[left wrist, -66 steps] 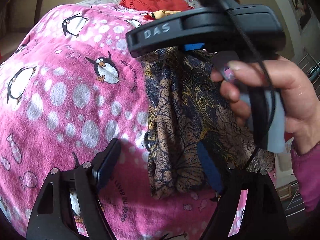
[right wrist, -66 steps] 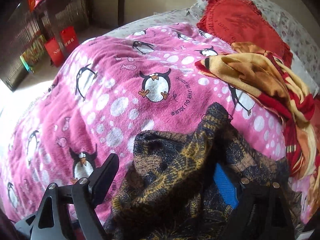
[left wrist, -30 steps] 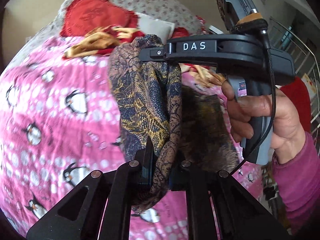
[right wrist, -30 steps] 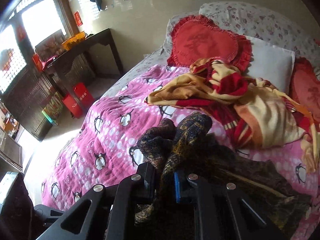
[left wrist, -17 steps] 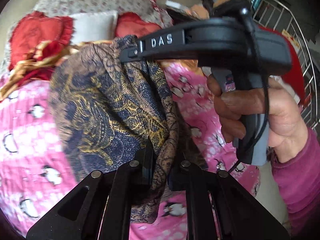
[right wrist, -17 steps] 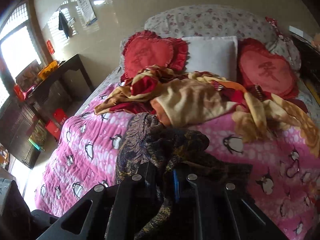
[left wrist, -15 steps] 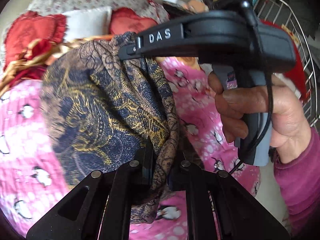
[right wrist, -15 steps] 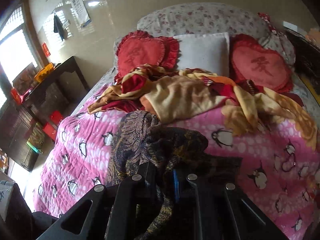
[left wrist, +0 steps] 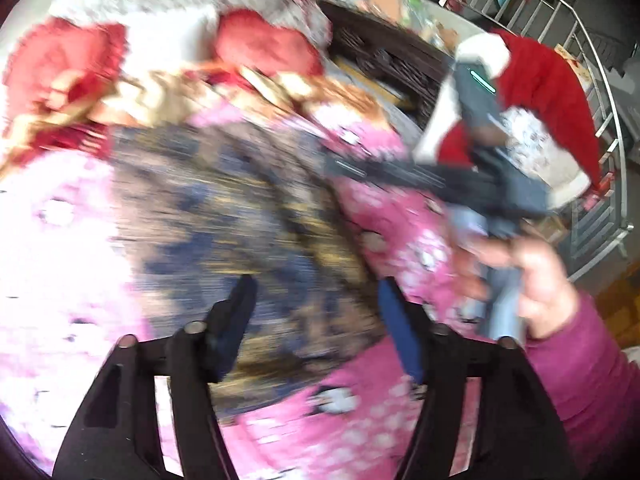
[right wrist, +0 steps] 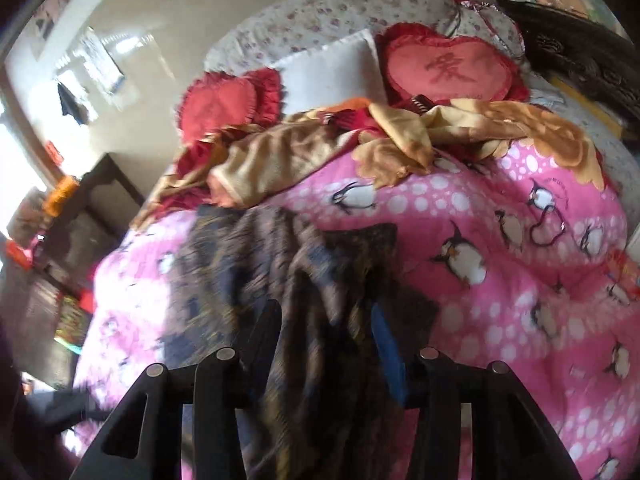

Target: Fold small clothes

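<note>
A dark blue and gold patterned garment (left wrist: pixel 224 216) lies spread on the pink penguin blanket (left wrist: pixel 400 216), blurred by motion. My left gripper (left wrist: pixel 316 300) is open above its near edge and holds nothing. My right gripper (right wrist: pixel 326 324) is open too, with the garment (right wrist: pixel 280 260) draped loosely between its fingers and falling toward the camera. The right gripper body (left wrist: pixel 440 180) and the hand holding it show at the right of the left wrist view.
A crumpled gold and red blanket (right wrist: pixel 360 140), two red heart cushions (right wrist: pixel 448 68) and a white pillow (right wrist: pixel 328 72) lie at the head of the bed. A dark carved cabinet (right wrist: pixel 580 52) stands at right, a metal rail (left wrist: pixel 600 92) beyond it.
Both grippers were shut on the lifted garment; now both have opened and the garment has dropped spread onto the blanket. The right gripper has swung away to the right.
</note>
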A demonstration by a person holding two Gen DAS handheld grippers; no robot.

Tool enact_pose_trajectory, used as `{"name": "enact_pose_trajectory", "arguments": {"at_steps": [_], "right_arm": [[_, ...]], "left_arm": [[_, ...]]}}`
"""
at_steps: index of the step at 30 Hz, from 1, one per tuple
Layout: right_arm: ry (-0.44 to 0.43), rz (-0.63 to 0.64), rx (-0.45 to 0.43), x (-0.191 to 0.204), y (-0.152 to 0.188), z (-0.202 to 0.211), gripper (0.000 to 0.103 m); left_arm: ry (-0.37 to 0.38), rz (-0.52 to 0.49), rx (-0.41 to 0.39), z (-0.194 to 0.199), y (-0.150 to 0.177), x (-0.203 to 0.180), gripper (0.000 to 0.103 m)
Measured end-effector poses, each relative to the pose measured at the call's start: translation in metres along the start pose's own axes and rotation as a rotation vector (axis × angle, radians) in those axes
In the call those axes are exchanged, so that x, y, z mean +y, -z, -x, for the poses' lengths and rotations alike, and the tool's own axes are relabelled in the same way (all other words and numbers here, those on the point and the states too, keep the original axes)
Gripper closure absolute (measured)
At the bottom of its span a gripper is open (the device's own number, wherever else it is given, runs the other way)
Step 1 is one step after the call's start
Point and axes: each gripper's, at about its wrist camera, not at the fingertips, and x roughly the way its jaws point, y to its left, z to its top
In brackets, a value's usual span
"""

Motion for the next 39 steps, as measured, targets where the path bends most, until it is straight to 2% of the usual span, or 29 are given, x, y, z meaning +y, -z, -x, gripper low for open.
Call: {"name": "enact_pose_trajectory", "arguments": {"at_steps": [2,5,8,10,12,13,14,19,22,23,25,27,28,29,31,34,37,39], "right_arm": [[-0.042,-0.003,0.016,0.006,0.019,0.014,0.051],[-0.044,-0.009,0.069,0.015,0.054,0.02,0.051],[-0.089,-0.028,0.119,0.022,0.083,0.012,0.051],[-0.103,-0.02,0.109,0.03,0.092,0.007,0.051],[-0.096,-0.027,0.1,0.03,0.093,-0.004,0.052],[-0.083,-0.025,0.112,0.029,0.093,-0.011,0.071],[-0.052,-0.013,0.138,0.029,0.093,-0.018,0.095],[0.024,0.045,0.062,0.02,0.097,0.015,0.096],[0.067,0.042,0.143,0.009,0.11,-0.003,0.096],[0.058,0.048,0.152,0.008,0.113,-0.006,0.096],[0.015,0.049,0.116,0.01,0.108,0.004,0.095],[-0.006,0.014,0.045,0.008,0.094,0.02,0.076],[-0.001,0.003,0.006,0.007,0.087,0.027,0.055],[0.01,-0.007,-0.04,0.007,0.078,0.032,0.048],[0.033,-0.014,-0.087,0.007,0.056,0.029,0.048],[0.035,-0.089,-0.075,-0.001,0.022,-0.005,0.048],[-0.014,-0.161,-0.048,-0.011,0.0,-0.037,0.051],[-0.032,-0.151,-0.037,-0.01,-0.01,-0.052,0.08]], "left_arm": [[-0.096,0.018,-0.006,0.011,0.01,0.018,0.036],[-0.166,0.067,0.023,0.011,0.033,0.047,0.037],[-0.212,0.103,0.073,-0.003,0.054,0.062,0.037],[-0.229,0.117,0.093,-0.012,0.064,0.067,0.037],[-0.216,0.128,0.103,-0.022,0.07,0.067,0.037],[-0.218,0.121,0.111,-0.027,0.072,0.065,0.037],[-0.227,0.114,0.123,-0.03,0.074,0.063,0.037],[-0.216,0.087,0.137,-0.032,0.092,0.054,0.036],[-0.211,0.105,0.163,-0.035,0.094,0.052,0.037],[-0.215,0.108,0.154,-0.032,0.093,0.051,0.037],[-0.212,0.099,0.109,-0.021,0.087,0.047,0.037],[-0.233,0.08,0.064,-0.01,0.079,0.043,0.037],[-0.24,0.073,0.049,-0.008,0.075,0.042,0.036],[-0.244,0.066,0.038,-0.007,0.071,0.041,0.036],[-0.259,0.06,0.029,-0.011,0.062,0.04,0.036],[-0.261,0.067,0.025,-0.02,0.055,0.038,0.036],[-0.262,0.071,0.04,-0.031,0.052,0.038,0.037],[-0.26,0.065,0.054,-0.038,0.05,0.037,0.037]]}}
